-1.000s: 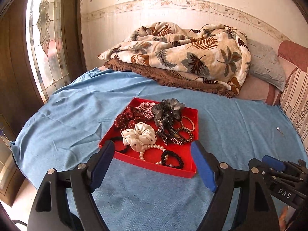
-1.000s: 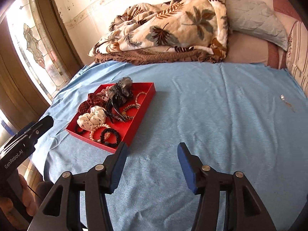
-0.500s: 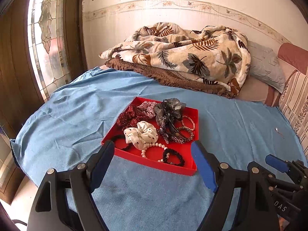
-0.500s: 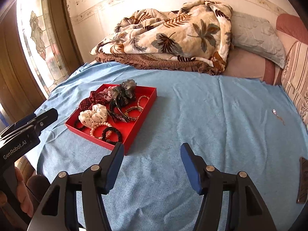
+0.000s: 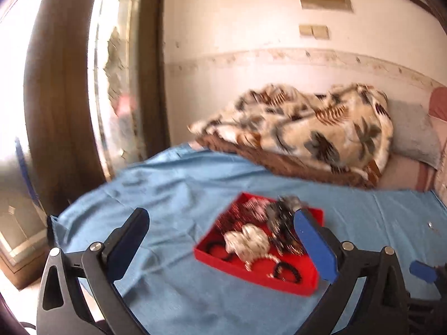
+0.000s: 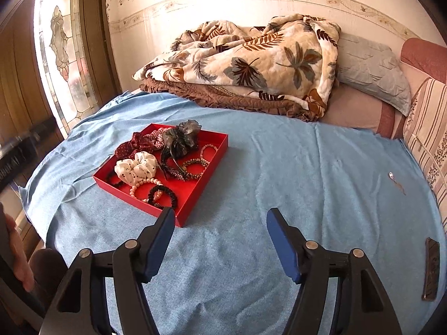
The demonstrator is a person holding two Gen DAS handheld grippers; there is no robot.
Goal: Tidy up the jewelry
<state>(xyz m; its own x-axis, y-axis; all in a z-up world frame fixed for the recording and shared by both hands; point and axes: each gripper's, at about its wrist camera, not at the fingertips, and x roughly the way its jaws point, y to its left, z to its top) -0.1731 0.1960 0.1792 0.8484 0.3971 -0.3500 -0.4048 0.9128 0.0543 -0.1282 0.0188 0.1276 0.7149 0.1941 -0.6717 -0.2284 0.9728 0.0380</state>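
1. A red tray (image 6: 206,164) sits on the blue sheet (image 6: 293,173) that covers the bed, toward the window side and well short of the pillows.
2. Inside the tray lies a jumble of hair ties and bracelets: a white dotted scrunchie (image 6: 137,167) near the front left, a dark red scrunchie (image 6: 130,145) behind it, and a grey gauzy bow (image 6: 181,136) at the back.
3. A pearl bracelet (image 6: 142,185) and a black beaded bracelet (image 6: 163,195) rest at the tray's near edge; a gold-and-dark beaded bracelet (image 6: 195,167) lies toward its right wall.
4. The right gripper (image 6: 220,237) hangs above bare sheet just in front of the tray's near corner. Its blue fingers (image 6: 282,243) stand well apart with nothing between them, and they have just been spreading further.
5. The left gripper (image 5: 220,240) is seen in a blurred view, raised over the sheet with the tray beyond it. Its fingers (image 5: 313,243) are spread as wide as they go, having just opened further, and they grip nothing; the right one overlaps the tray's far corner in the view.
6. A leaf-print blanket (image 6: 251,64) is heaped at the head of the bed, with a pale blue pillow (image 6: 371,69) to its right.
7. A small silvery trinket (image 6: 391,175) lies alone on the sheet far to the right, well apart from the tray.
8. A dark flat object (image 6: 431,268) lies at the sheet's right edge; I cannot tell what it is.
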